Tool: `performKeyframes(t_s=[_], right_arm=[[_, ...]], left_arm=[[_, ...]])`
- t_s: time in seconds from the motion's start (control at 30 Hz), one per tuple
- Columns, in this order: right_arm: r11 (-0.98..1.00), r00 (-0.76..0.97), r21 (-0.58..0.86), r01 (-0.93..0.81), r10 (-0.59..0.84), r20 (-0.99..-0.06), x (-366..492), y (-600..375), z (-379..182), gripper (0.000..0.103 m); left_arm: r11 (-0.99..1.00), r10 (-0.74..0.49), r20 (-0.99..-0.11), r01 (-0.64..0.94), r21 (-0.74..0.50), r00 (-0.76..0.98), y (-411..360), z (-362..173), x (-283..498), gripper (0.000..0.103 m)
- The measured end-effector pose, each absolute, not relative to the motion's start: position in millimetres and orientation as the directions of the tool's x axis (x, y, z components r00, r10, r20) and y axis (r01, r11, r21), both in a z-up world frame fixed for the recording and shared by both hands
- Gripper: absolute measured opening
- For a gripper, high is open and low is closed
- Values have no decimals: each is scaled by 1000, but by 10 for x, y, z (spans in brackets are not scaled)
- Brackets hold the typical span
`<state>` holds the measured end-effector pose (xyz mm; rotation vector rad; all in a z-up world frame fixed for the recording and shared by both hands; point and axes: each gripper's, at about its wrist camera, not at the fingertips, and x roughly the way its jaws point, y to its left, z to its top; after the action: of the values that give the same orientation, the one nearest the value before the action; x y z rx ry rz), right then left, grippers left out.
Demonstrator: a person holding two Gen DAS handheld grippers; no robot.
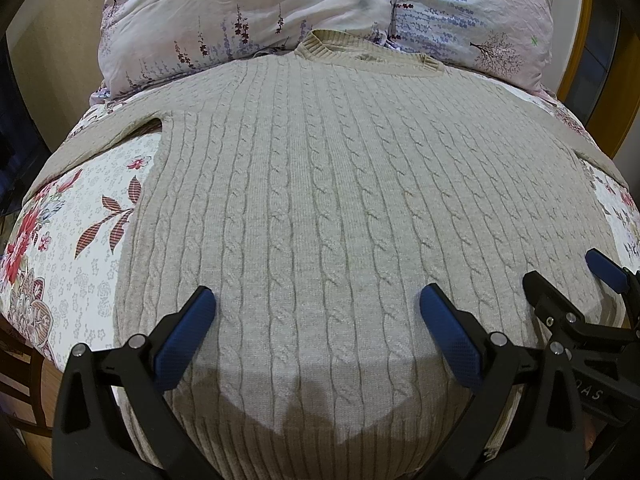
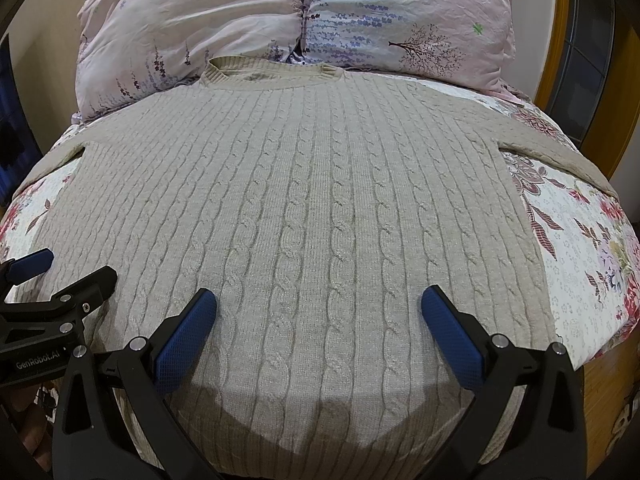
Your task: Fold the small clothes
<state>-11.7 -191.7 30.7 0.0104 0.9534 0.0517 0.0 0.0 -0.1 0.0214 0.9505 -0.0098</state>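
A beige cable-knit sweater (image 1: 320, 184) (image 2: 304, 200) lies flat on the bed, collar at the far end, sleeves spread out to both sides. My left gripper (image 1: 318, 306) hovers open over the sweater's lower left part, nothing between its blue pads. Over the lower right part my right gripper (image 2: 319, 305) is open too and holds nothing. In the left wrist view the right gripper (image 1: 568, 280) shows at the right edge. The left gripper (image 2: 64, 270) shows at the left edge of the right wrist view.
A floral bedspread (image 1: 80, 232) (image 2: 580, 248) covers the bed under the sweater. Two pale pink and lilac pillows (image 1: 248, 12) (image 2: 400, 12) lie behind the collar. A wooden frame (image 2: 560, 40) stands at the far right. A wooden floor (image 1: 24, 400) shows beside the bed.
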Motion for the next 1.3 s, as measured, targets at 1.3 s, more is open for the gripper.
performKeyframes(t_s=[1.3], right_arm=[[999, 577, 34, -42, 52, -815, -130, -1888, 293, 102]], left_arm=[[1000, 1, -815, 18, 14, 580, -1, -1, 1, 101]])
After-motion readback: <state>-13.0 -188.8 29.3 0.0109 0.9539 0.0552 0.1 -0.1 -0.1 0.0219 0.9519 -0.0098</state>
